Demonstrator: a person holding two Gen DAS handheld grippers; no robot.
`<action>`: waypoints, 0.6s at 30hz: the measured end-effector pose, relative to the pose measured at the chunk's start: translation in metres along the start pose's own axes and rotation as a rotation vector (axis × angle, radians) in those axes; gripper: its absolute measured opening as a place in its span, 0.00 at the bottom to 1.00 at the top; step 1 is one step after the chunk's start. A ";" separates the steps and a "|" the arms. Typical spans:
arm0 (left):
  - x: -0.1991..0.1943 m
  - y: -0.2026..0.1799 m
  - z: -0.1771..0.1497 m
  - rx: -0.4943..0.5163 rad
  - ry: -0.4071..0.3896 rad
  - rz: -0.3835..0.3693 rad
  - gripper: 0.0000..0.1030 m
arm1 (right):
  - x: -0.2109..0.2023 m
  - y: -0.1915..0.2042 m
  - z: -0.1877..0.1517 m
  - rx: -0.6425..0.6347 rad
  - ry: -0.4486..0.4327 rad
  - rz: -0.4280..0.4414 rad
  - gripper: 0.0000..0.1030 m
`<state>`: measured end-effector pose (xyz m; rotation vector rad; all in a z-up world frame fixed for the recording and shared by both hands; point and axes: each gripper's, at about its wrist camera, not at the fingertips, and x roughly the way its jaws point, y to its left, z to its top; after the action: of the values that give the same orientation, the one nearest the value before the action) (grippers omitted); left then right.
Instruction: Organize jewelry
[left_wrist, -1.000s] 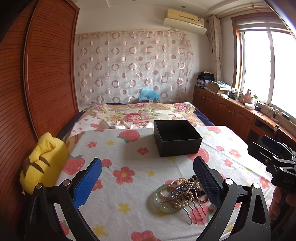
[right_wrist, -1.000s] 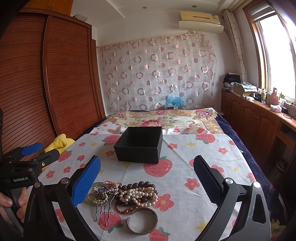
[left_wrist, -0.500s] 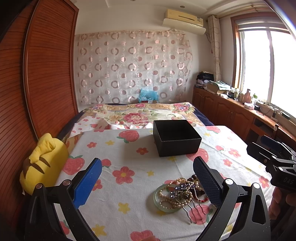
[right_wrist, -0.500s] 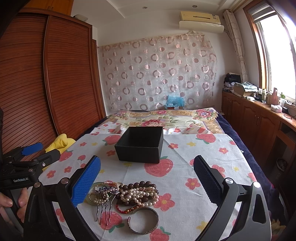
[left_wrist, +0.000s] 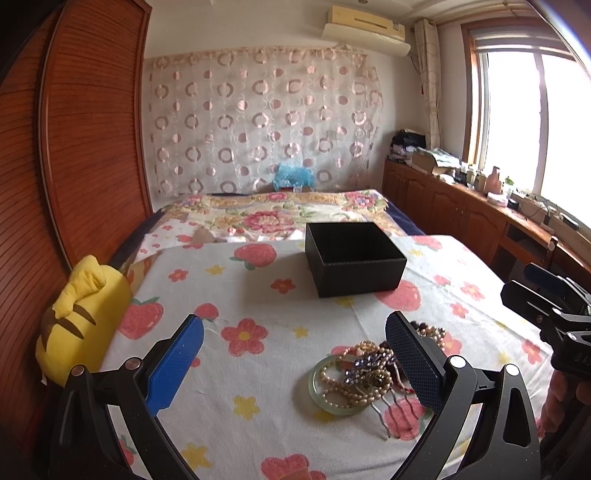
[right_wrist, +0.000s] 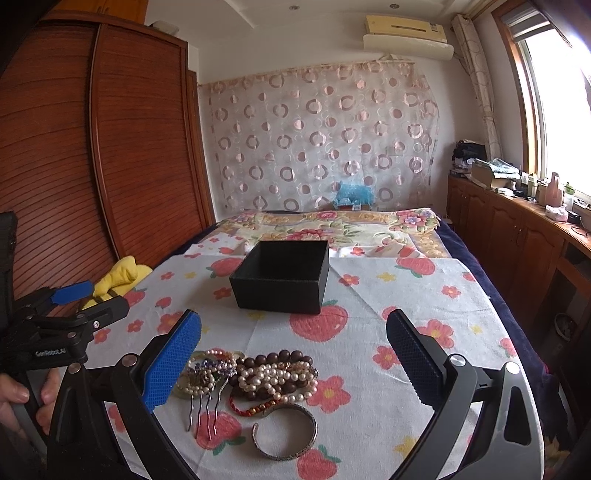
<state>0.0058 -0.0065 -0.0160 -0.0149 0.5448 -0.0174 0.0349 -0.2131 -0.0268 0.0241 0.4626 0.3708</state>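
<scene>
A heap of jewelry (right_wrist: 255, 376) is seen lying on a white cloth (right_wrist: 369, 295) printed with strawberries and flowers, which is spread over a bed (right_wrist: 332, 229). In the heap, a dark wooden bead bracelet (right_wrist: 280, 358) is tangled with strands of pearls (right_wrist: 280, 380), and a red and gold cord bracelet (right_wrist: 251, 408) lies at their near edge. To their left a pale green bangle (left_wrist: 325, 391) is overlaid by more pearls and by a metal hair comb (right_wrist: 207, 402) with a jewelled top (its prongs point toward the camera). A silver open cuff bangle (right_wrist: 286, 432) lies just in front of the heap, close to it, though contact cannot be judged.

Beyond the heap, well apart from it, an open black box (right_wrist: 282, 280) stands upright on the cloth; its interior is dark and nothing can be made out inside.

The left gripper (left_wrist: 293, 363) is held wide open above the cloth with nothing between its blue pads, the heap lying under its right finger. The right gripper (right_wrist: 293, 360) is likewise spread wide and empty, the heap lying between its fingers, toward the left one. Part of a hand (right_wrist: 22, 398) is seen on the left gripper's handle in the right wrist view.

A yellow plush cushion (left_wrist: 81, 314) rests at the bed's left edge against a wooden wardrobe (left_wrist: 74, 147).
</scene>
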 end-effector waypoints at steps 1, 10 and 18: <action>0.003 0.000 -0.001 0.004 0.009 -0.003 0.93 | 0.003 -0.002 -0.003 -0.001 0.009 0.003 0.98; 0.041 0.006 -0.019 0.047 0.140 -0.073 0.93 | 0.020 -0.012 -0.031 -0.033 0.123 0.025 0.90; 0.061 0.005 -0.030 0.083 0.215 -0.132 0.82 | 0.047 -0.016 -0.064 -0.088 0.271 0.058 0.66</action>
<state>0.0420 -0.0028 -0.0731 0.0328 0.7571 -0.1722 0.0515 -0.2153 -0.1058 -0.0995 0.7138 0.4537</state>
